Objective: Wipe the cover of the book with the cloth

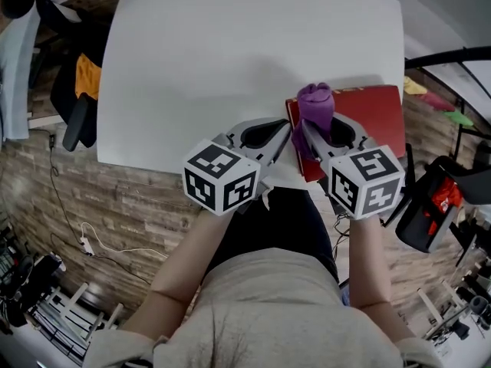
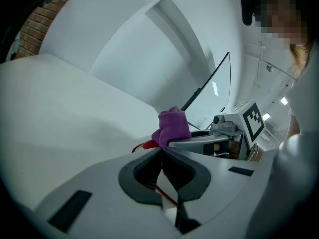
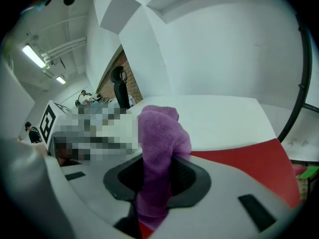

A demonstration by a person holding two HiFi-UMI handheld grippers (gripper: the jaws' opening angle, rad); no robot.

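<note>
Closely, left gripper crowds the cloth, perhaps touching the book.

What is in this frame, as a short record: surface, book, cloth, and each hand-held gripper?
Surface: white table
Book: red book, lying flat by the table's near right edge
Cloth: purple cloth, bunched, standing up over the book's left end
Left hand-held gripper: jaws together, empty, just left of the book
Right hand-held gripper: shut on the purple cloth
Contact: cannot tell whether the cloth touches the book
</note>
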